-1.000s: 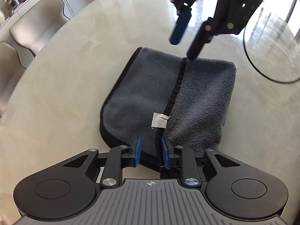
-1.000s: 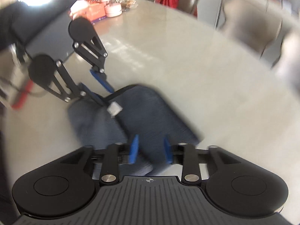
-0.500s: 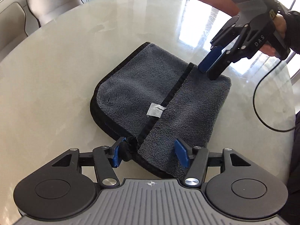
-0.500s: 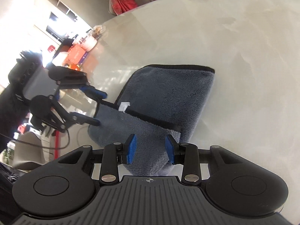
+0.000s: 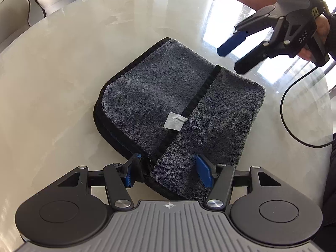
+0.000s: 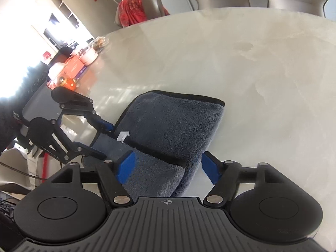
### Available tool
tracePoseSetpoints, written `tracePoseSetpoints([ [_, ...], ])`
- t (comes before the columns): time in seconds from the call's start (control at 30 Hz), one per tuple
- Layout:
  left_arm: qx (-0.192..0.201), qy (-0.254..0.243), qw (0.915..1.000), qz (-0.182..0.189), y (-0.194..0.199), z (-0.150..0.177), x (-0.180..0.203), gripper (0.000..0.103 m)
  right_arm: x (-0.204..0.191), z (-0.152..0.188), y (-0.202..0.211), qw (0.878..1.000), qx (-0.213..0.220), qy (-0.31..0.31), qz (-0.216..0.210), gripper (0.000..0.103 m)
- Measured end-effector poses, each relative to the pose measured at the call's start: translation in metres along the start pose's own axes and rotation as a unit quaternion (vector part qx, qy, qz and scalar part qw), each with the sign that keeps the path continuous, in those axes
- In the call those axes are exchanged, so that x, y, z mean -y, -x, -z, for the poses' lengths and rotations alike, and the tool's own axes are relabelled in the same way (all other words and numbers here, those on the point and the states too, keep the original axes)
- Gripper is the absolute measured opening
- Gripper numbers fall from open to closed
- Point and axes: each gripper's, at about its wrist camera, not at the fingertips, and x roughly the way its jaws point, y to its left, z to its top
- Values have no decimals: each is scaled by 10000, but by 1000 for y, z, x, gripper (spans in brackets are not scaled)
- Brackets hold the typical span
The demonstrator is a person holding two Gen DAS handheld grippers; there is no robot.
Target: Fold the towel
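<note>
A dark grey towel (image 5: 178, 105) with black trim lies folded on the pale round table (image 5: 63, 63). A white label (image 5: 175, 122) sits by the black seam on top. My left gripper (image 5: 168, 174) is open at the towel's near edge, its fingers either side of the near corner. My right gripper (image 5: 233, 54) is open and empty, held above the towel's far right corner. In the right wrist view the towel (image 6: 174, 126) lies just past my open right gripper (image 6: 168, 168), and the left gripper (image 6: 100, 140) sits at its far side.
Beige chairs (image 5: 14, 14) stand beyond the table's far left edge. A black cable (image 5: 294, 121) loops over the table at the right. Boxes and jars (image 6: 79, 61) crowd the table's far end in the right wrist view. A chair with red cloth (image 6: 138, 10) stands behind.
Both grippers have opened wide and let go of the towel. The right gripper has lifted up and back from the far corner. The towel lies still.
</note>
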Motion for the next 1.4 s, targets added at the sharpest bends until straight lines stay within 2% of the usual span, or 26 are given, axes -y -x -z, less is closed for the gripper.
tracePoseSetpoints([
  [0.1, 32, -97, 9999, -58, 3, 1, 3, 61, 4, 0, -7, 10000, -39, -23, -29, 63],
  [0.23, 208, -87, 9997, -125, 8, 0, 5, 61, 8, 2, -16, 9999, -143, -26, -66, 45],
  [0.3, 192, -19, 9998, -17, 7, 0, 4, 61, 9, 2, -17, 9996, -246, 98, -69, 44],
  [0.37, 141, -15, 9999, -36, 5, 2, 4, 61, 8, 3, -19, 9995, -268, 142, -71, 38],
  [0.43, 127, 76, 9999, -37, 2, 4, 2, 62, 8, 3, -17, 9994, -259, 202, -92, 15],
  [0.47, 138, 124, 9998, -29, 2, 4, 1, 62, 9, 3, -17, 9993, -280, 214, -142, 11],
  [0.5, 149, 195, 9997, -30, 2, 4, 0, 62, 7, 3, -16, 9991, -265, 294, -124, 11],
  [0.57, 215, 176, 9996, -85, 5, 4, 1, 51, 2, 4, -13, 9985, -241, 482, -61, 11],
  [0.63, 257, 109, 9995, -128, 6, 2, 3, 32, -7, 6, -9, 9968, -223, 768, 21, 11],
  [0.67, 262, 51, 9995, -138, 6, 2, 5, 29, -14, 8, -7, 9951, -234, 962, -22, 11],
  [0.7, 284, -22, 9994, -170, 7, 2, 5, 21, -20, 10, -5, 9936, -242, 1104, -43, 11],
  [0.8, 361, -201, 9989, -234, 11, 2, 7, 16, -32, 14, 1, 9889, -230, 1465, -101, 10],
  [0.9, 412, -415, 9978, -300, 10, 1, 7, 19, -41, 17, 8, 9845, -222, 1731, -165, 10],
  [0.97, 445, -560, 9968, -346, 9, 0, 7, 38, -44, 19, 13, 9820, -248, 1860, -208, 10],
  [1.0, 436, -618, 9966, -331, 9, -1, 8, 52, -44, 19, 13, 9817, -249, 1877, -205, 10],
  [1.03, 422, -674, 9963, -310, 8, -2, 9, 55, -44, 20, 15, 9810, -254, 1915, -201, 10],
  [1.1, 481, -737, 9959, -206, 9, -3, 10, 55, -45, 22, 19, 9799, -252, 1967, -204, 10],
  [1.23, 343, -670, 9971, 113, 0, -9, 8, 55, -47, 25, 26, 9795, -248, 1982, -264, 10],
  [1.4, 170, -613, 9979, 144, -7, -12, 7, 55, -50, 25, 25, 9791, -277, 1993, -287, 10],
])
